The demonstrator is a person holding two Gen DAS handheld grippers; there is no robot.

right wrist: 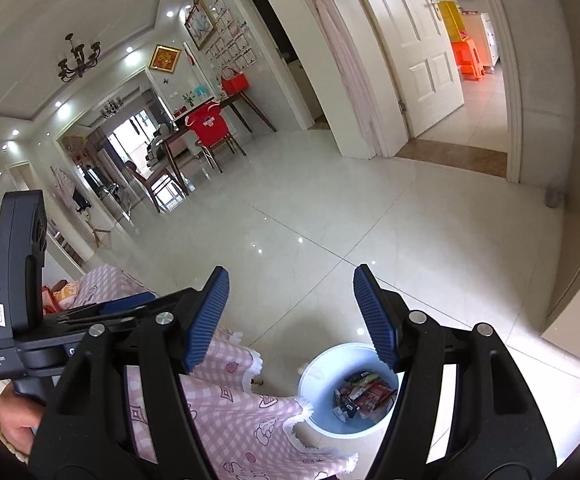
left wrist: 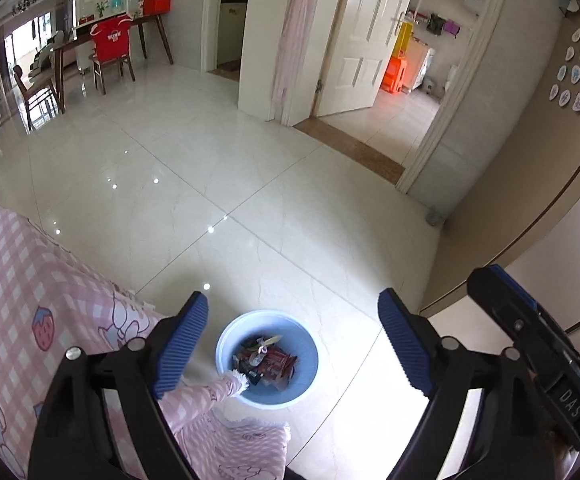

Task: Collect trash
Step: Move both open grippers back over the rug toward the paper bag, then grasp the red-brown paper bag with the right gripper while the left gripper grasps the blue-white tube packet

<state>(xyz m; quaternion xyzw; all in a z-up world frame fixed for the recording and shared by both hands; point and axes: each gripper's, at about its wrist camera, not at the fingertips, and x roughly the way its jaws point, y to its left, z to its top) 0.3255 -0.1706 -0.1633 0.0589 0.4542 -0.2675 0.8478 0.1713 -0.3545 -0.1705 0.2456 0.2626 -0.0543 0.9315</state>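
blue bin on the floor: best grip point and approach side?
Grip the blue bin by its rim, probably on the open-floor side away from the pink checked cloth, coming from above. It stands upright with its mouth open, and the thin flared lip suits one pad inside and one outside. The cloth corner drapes over the near-cloth edge, so that side is obstructed. Wrappers lie low inside, clear of the rim.

The left tool hung over the pale tiled floor, its blue pads spread wide with nothing between them. Below, between the pads, a light blue bin stood on the floor, holding wrappers. A pink checked cloth covered the bench at left, one corner hanging over the bin's rim.
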